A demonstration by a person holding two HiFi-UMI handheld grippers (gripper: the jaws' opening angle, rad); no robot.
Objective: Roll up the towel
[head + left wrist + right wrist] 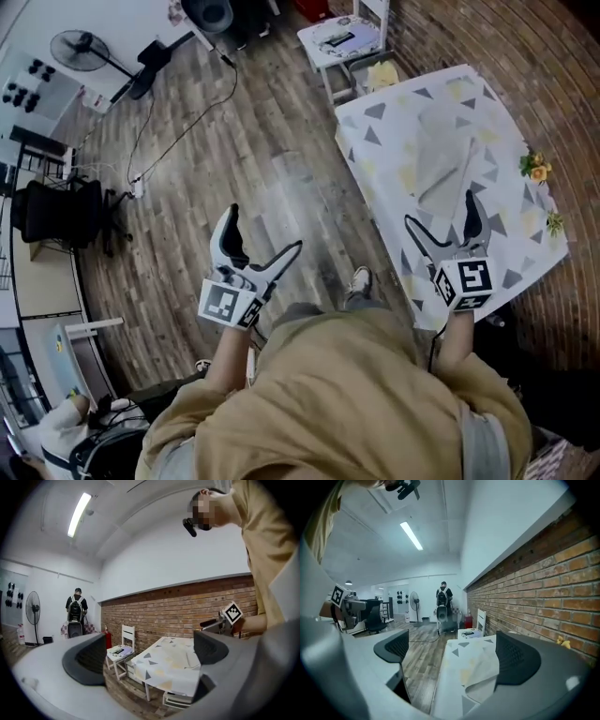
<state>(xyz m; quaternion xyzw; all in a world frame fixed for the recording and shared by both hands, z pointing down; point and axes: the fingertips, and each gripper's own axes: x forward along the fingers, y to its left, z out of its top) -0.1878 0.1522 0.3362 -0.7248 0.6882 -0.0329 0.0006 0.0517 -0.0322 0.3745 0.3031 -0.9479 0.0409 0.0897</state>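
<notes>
A pale towel (448,155) lies loosely spread on the table (506,239), which has a white cloth with grey and yellow triangles. My right gripper (439,209) hovers open over the table's near edge, just short of the towel, with nothing between its fingers. In the right gripper view the towel (482,666) shows a folded, rumpled near edge between the open jaws. My left gripper (265,229) is open and empty over the wooden floor, left of the table. The left gripper view shows the table (161,670) and towel (192,658) from farther off.
A white chair (342,37) with items on its seat stands beyond the table's far end. Small flowers (536,167) sit on the table's right edge by the brick wall. A fan (80,47), an office chair (56,211) and a floor cable lie left. A person with a backpack (76,609) stands far off.
</notes>
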